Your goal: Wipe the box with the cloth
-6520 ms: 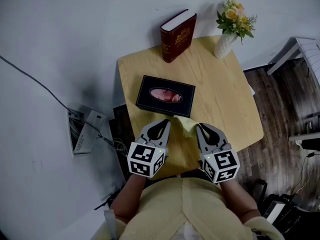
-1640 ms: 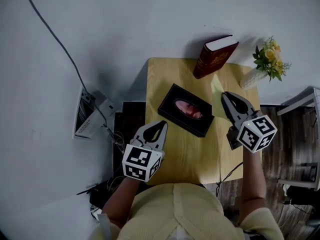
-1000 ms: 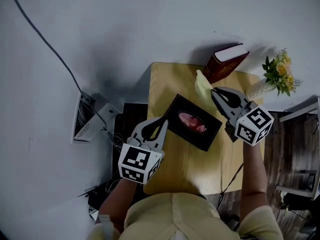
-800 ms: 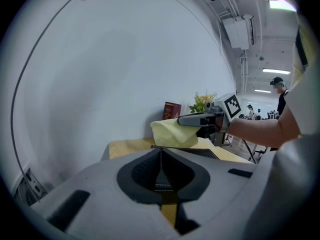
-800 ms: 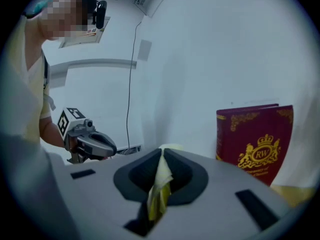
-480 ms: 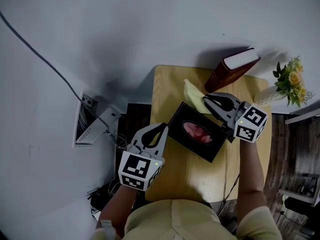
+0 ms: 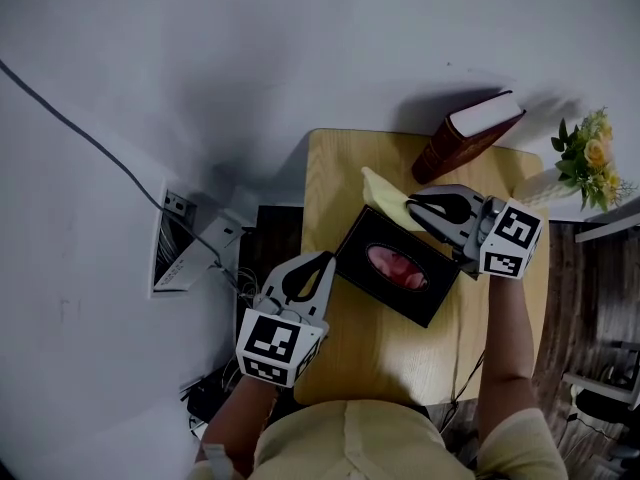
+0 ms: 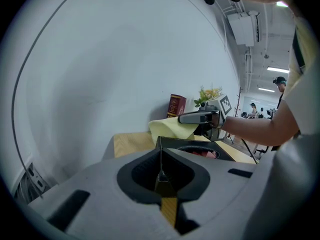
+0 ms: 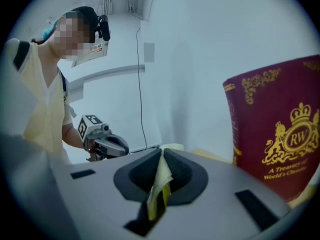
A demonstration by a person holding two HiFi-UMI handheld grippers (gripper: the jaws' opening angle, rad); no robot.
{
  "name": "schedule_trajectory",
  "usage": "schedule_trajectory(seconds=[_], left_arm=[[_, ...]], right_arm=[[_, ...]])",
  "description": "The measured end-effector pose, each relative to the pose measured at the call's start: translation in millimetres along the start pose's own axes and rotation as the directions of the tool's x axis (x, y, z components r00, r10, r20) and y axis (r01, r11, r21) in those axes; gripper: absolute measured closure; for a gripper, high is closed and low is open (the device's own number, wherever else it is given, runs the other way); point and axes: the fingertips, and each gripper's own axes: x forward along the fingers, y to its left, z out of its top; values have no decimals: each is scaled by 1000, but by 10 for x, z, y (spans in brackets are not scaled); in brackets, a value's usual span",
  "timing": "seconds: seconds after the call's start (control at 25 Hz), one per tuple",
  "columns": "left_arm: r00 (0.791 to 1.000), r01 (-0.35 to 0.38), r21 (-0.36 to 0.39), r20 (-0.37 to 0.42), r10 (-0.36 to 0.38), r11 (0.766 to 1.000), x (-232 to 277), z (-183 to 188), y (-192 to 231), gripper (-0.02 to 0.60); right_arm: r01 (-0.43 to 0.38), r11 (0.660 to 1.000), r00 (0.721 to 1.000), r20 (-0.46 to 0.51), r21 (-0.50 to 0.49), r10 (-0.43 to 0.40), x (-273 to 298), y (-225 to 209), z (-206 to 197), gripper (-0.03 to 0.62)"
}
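Observation:
A black tissue box (image 7: 398,270) with an oval opening lies askew on the small wooden table (image 7: 375,348). My right gripper (image 7: 411,205) is shut on a pale yellow cloth (image 7: 382,197), which hangs over the box's far corner. In the right gripper view the cloth (image 9: 161,176) is pinched between the jaws of that gripper (image 9: 161,156). My left gripper (image 7: 327,256) is shut with nothing in it, its tip at the box's left corner. In the left gripper view the box (image 8: 200,149) sits just beyond the closed tips of that gripper (image 8: 160,151), with the cloth (image 8: 170,128) and the right gripper (image 8: 199,117) behind it.
A dark red book (image 7: 470,132) stands at the table's far edge, close behind the right gripper; it fills the right of the right gripper view (image 9: 280,134). A vase of flowers (image 7: 588,160) stands at the far right corner. A wall socket box (image 7: 177,240) and cables lie on the floor at left.
My right gripper has come down and to the left with the cloth, from above the book's side to the box's far corner. The left gripper has stayed at the box's left corner.

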Motion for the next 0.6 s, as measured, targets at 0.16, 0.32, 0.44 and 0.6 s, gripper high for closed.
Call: schedule_trajectory(seconds=[0.16, 0.32, 0.44, 0.6], left_arm=[[1000, 3, -4, -2, -3, 1000, 5, -29, -5, 555], [1000, 4, -9, -3, -4, 1000, 16, -43, -19, 555], [1000, 7, -10, -5, -7, 1000, 11, -51, -33, 555], [1000, -2, -17, -13, 2, 1000, -18, -89, 3, 555]], right_arm=[[-52, 994, 979, -203, -98, 32, 42, 0, -231, 557], [-121, 990, 968, -229, -70, 102, 139, 14, -265, 557], [-144, 989, 964, -231, -26, 134, 161, 12, -336, 556], [-184, 982, 961, -205, 35, 187, 138, 54, -358, 557]])
